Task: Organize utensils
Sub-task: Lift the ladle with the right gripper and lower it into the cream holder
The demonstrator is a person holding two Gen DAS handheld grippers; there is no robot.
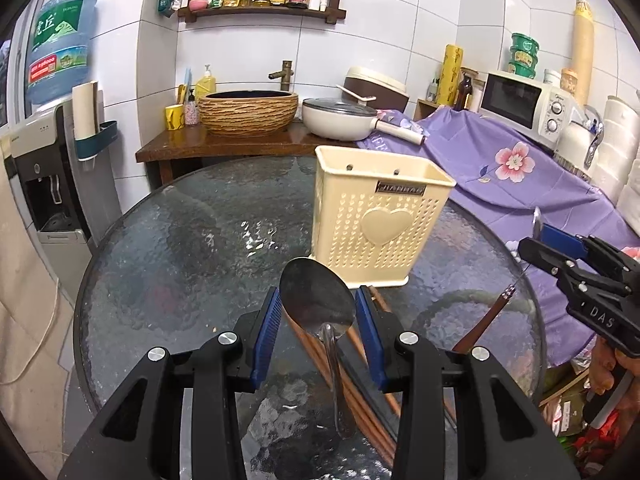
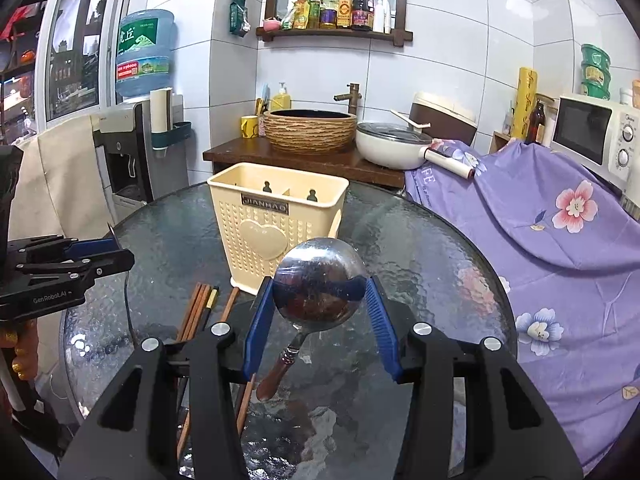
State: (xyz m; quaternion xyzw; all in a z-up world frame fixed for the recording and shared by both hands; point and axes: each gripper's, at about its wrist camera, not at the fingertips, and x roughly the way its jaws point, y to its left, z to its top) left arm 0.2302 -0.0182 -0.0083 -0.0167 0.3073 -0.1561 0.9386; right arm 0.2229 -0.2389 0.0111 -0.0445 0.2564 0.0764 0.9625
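Chopsticks [image 1: 352,392] partly hidden; prob. behind spoon [image 1: 318,300].

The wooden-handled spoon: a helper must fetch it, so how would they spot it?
On the round glass table, in front of the cream holder, the right gripper holds it by its bowl. Unlike the all-metal spoon in the left gripper, this spoon has a reddish-brown wooden handle.

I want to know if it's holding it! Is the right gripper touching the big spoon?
Touching: the right wrist view shows the right gripper with both blue pads pressing the wooden-handled spoon's bowl.
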